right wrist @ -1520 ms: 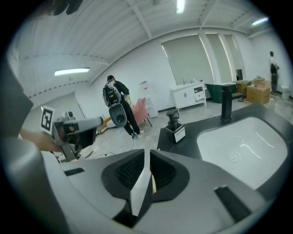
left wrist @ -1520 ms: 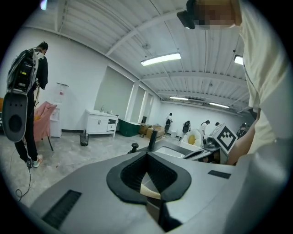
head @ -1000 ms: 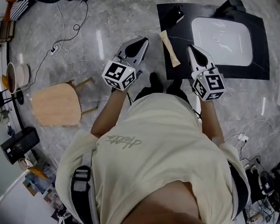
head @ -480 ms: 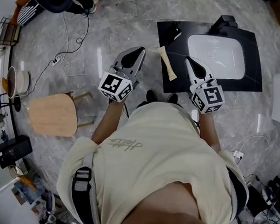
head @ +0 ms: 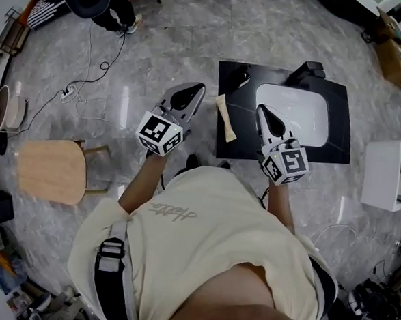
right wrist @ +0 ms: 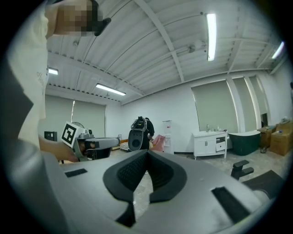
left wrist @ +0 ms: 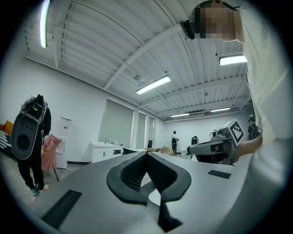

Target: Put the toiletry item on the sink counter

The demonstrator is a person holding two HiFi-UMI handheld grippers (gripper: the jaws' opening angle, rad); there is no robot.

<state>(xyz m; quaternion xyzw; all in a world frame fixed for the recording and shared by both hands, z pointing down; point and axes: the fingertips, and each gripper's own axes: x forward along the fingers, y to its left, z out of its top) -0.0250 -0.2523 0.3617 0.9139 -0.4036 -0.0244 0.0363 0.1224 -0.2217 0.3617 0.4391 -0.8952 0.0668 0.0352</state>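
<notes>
- A big white hall with a grey marble floor. We stand on it, with a wooden stool well off to our left.
- The black counter lies flat on that floor in front of us, with a white basin set into it (the top looks glossy, so things may slide).
- The tube, pale beige, lies flat on the counter's left strip, beside the basin and near the edge. By our reading it is already where the task wants it.
- We judge it light, soft-walled and a little slick. A grip across its middle, flat sides against the pads, should hold it without crushing.
- The left gripper and right gripper hover above, one on either side of the tube, each pinched together on nothing.
</notes>
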